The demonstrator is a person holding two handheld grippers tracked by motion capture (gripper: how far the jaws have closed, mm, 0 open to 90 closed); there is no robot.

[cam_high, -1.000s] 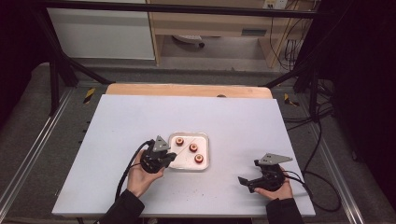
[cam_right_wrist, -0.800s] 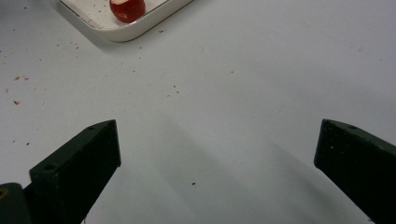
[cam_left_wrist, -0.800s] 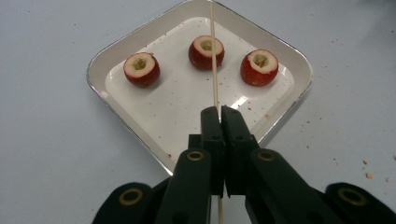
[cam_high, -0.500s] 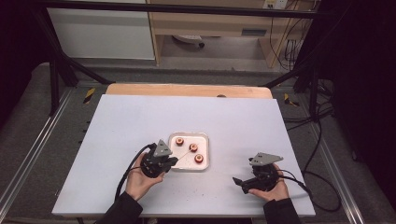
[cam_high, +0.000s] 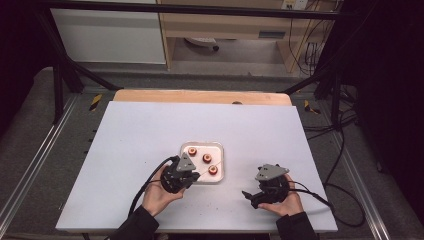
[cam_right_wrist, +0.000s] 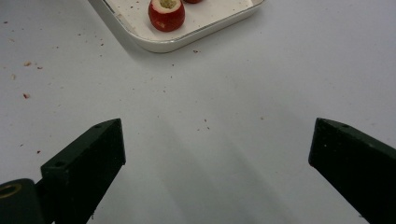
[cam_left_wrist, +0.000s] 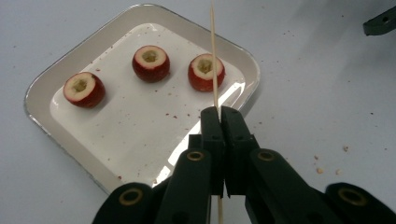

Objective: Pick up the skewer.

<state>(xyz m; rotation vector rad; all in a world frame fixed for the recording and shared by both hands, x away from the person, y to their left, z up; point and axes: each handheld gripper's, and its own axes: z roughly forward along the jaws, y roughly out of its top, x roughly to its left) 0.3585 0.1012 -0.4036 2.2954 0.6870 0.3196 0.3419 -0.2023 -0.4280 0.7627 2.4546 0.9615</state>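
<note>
On the white bench (cam_high: 150, 150), a white tray (cam_high: 220, 148) sits near the front edge, a little left of the middle. Three red cored fruits (cam_left_wrist: 150, 63) stand in it, hollow side up, in a loose row and well apart from one another; red crumbs speckle the tray and the bench around it.

At the tray's near left corner the left gripper (cam_high: 186, 175) is held in a hand, its jaws pressed together on a thin wooden skewer (cam_left_wrist: 214, 56). In the left gripper view the skewer runs up from between the jaw tips and crosses in front of the rightmost fruit; whether its tip touches anything I cannot tell.

Right of the tray, well apart from it, the right gripper (cam_high: 252, 196) rests in the other hand close to the bench's front edge. Its jaws are spread wide with bare bench between them, and the tray's corner with one fruit lies ahead of them.
</note>
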